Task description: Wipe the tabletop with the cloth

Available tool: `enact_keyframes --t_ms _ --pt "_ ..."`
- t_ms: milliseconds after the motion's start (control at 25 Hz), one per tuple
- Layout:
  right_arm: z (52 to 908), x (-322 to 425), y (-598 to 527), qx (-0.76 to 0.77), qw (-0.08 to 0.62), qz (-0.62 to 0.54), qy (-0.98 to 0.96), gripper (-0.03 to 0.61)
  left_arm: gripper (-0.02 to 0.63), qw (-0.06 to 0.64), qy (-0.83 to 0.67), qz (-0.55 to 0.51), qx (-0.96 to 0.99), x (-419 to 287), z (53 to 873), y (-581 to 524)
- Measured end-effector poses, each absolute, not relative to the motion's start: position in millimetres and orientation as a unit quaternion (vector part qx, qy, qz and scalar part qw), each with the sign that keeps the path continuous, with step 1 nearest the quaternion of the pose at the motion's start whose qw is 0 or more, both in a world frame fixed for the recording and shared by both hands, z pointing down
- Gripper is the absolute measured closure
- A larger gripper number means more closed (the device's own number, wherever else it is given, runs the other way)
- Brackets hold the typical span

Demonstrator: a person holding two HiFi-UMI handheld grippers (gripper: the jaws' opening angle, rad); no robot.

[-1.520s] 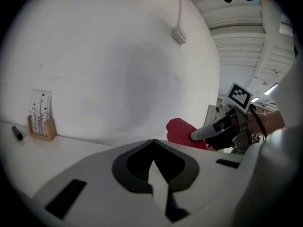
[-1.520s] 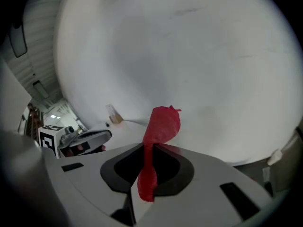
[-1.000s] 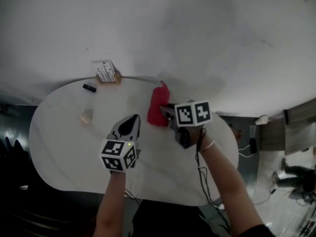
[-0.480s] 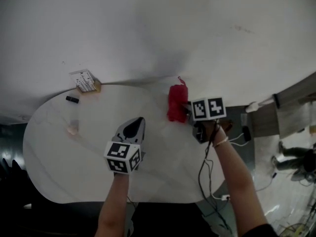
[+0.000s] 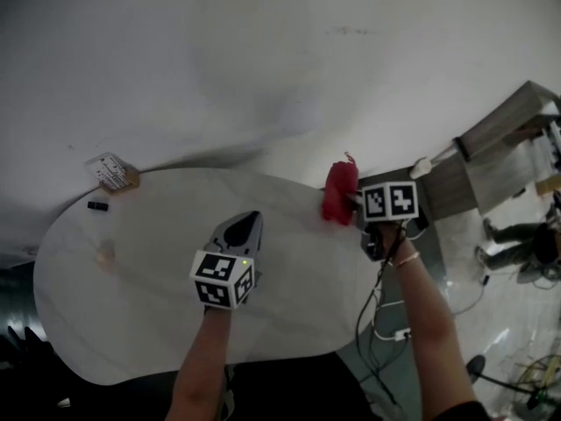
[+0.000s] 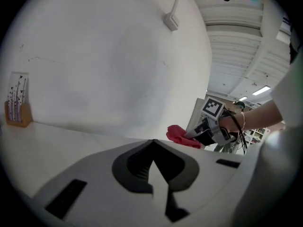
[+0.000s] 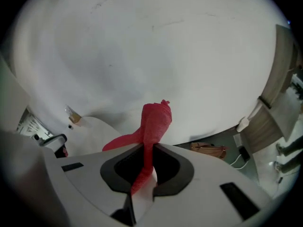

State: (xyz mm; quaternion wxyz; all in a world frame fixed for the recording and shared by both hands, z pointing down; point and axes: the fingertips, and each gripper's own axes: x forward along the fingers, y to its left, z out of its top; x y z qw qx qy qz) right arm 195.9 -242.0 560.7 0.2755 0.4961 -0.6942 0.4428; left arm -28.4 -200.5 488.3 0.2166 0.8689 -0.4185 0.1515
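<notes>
A red cloth (image 5: 338, 193) is bunched at the far right edge of the white oval tabletop (image 5: 158, 296). My right gripper (image 5: 352, 203) is shut on it. In the right gripper view the cloth (image 7: 154, 121) sticks up from between the jaws, past the table's rim (image 7: 94, 126). I cannot tell whether it touches the top. My left gripper (image 5: 248, 221) hovers over the middle of the table, shut with nothing in it. In the left gripper view its jaws meet at the tip (image 6: 152, 142), and the cloth (image 6: 182, 136) and right gripper show ahead to the right.
A card holder on a wooden base (image 5: 111, 172) stands at the table's far left, with a small black object (image 5: 97, 206) and a small pale object (image 5: 106, 254) nearby. A wall runs behind. A wooden cabinet (image 5: 491, 156), cables (image 5: 386, 323) and a brown bag (image 7: 208, 150) lie to the right.
My right gripper has carried the red cloth rightward along the far side to the table's right edge. The left gripper has stayed over the middle, shut.
</notes>
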Motion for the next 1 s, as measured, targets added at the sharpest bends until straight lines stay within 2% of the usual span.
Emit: enact_keyframes --t_ms 160,520,720,1000 --pt "567 248 -217 0.529 0.294 0.436 -0.666 0.532 0.612 0.212 -0.403 0.153 0.877 -4 485 -199" --pt "532 312 -171 0.587 0.274 0.39 -0.655 0.532 0.612 0.191 -0.394 0.149 0.887 27 461 -196" --pt "484 318 -154 0.624 0.232 0.34 -0.663 0.532 0.612 0.176 -0.402 0.145 0.887 29 446 -188" --pt "424 284 -137 0.633 0.172 0.28 -0.701 0.532 0.612 0.161 -0.421 0.133 0.883 17 426 -172"
